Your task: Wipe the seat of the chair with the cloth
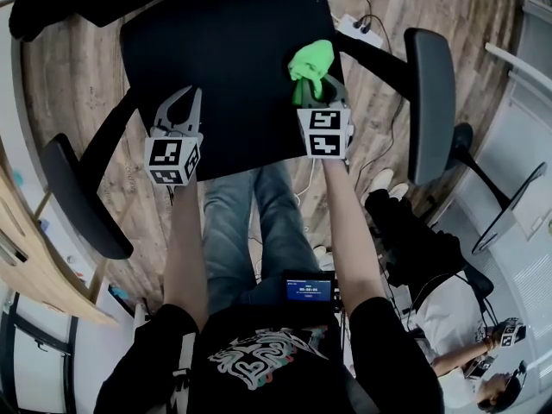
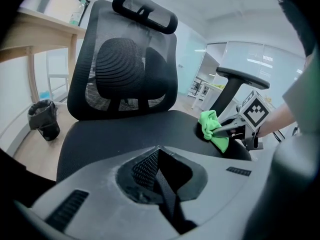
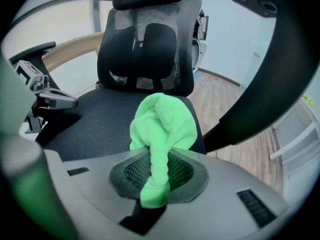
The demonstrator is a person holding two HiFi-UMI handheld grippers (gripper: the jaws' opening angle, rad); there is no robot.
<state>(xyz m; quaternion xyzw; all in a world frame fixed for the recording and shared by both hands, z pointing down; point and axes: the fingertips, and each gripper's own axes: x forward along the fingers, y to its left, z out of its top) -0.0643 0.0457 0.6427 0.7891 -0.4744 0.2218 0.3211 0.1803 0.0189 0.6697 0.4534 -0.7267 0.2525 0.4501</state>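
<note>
Right hand-held gripper point(image 1: 321, 93) is being clamped on the crumpled bright green microfibre cloth point(image 1: 309, 61), with the wad being held out front over the right side of the black fabric chair seat point(image 1: 226, 67), likely for wiping. Left hand-held gripper point(image 1: 181, 103), jaws pressed together and empty, is being parked at the seat's front-left, clear of the wiping.

Head-camera wearer: black short-sleeved T-shirt point(image 1: 259, 378), pale graffiti-style print across chest; blue jeans point(image 1: 250, 222) below. Small black device point(image 1: 310, 287) with lit screen at shirt front. Grey moulded tongs in each hand, left tongs point(image 1: 183, 100) and right tongs point(image 1: 317, 89). Each backed by white cube with black square markers: left cube point(image 1: 173, 160), right cube point(image 1: 326, 132). Inner pads point(image 2: 145, 166) black, mesh-textured. Smooth grey shell has dark slotted vents point(image 2: 70, 209).
</note>
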